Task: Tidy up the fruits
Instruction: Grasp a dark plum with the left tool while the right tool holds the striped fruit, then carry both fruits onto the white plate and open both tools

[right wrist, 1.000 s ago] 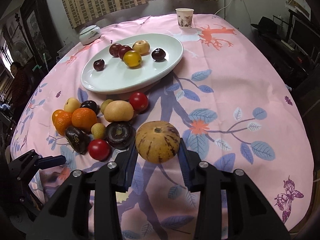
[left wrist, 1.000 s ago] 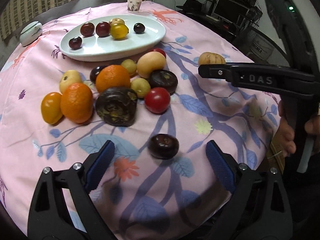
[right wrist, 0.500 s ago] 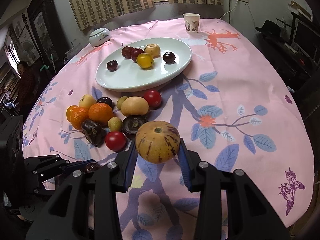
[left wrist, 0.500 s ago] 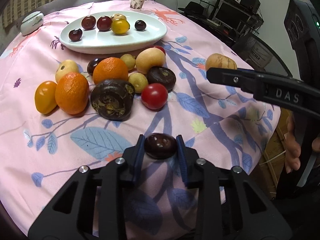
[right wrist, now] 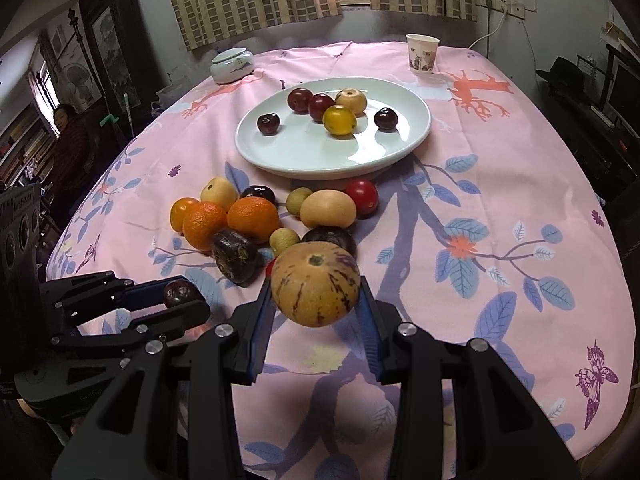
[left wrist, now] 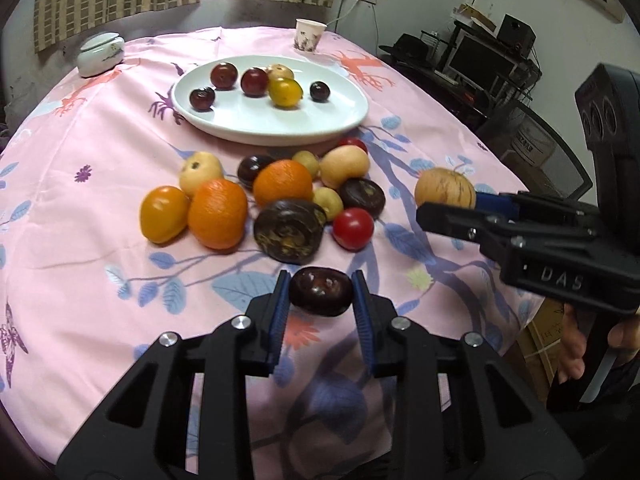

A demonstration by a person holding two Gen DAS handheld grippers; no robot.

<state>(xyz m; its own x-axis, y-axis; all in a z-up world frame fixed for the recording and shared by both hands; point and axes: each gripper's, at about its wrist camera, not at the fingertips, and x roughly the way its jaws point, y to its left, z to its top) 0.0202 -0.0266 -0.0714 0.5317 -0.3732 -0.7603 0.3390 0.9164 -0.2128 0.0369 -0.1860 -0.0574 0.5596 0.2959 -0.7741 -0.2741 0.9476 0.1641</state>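
Note:
My left gripper (left wrist: 321, 294) is shut on a small dark purple fruit (left wrist: 321, 291) and holds it just above the pink cloth near the table's front edge. From the right wrist view, the same left gripper (right wrist: 182, 294) shows at the lower left with the dark fruit (right wrist: 181, 292) in it. My right gripper (right wrist: 316, 300) is shut on a round tan fruit with purple streaks (right wrist: 315, 283), held off the table. The left wrist view has this right gripper (left wrist: 448, 204) and the tan fruit (left wrist: 444, 192) at the right. A white oval plate (left wrist: 260, 120) carries several small fruits.
A cluster of loose fruit lies in front of the plate: two oranges (left wrist: 218, 220), a red tomato (left wrist: 353, 228), a wrinkled dark fruit (left wrist: 290, 230) and others. A paper cup (left wrist: 310, 34) and a white lidded jar (left wrist: 100, 54) stand at the far edge. A person (right wrist: 68, 136) sits beyond the table's left side.
My left gripper went from wide open around the dark fruit to shut on it, then lifted it off the cloth. The right gripper rose and drew back a little, still holding the tan fruit.

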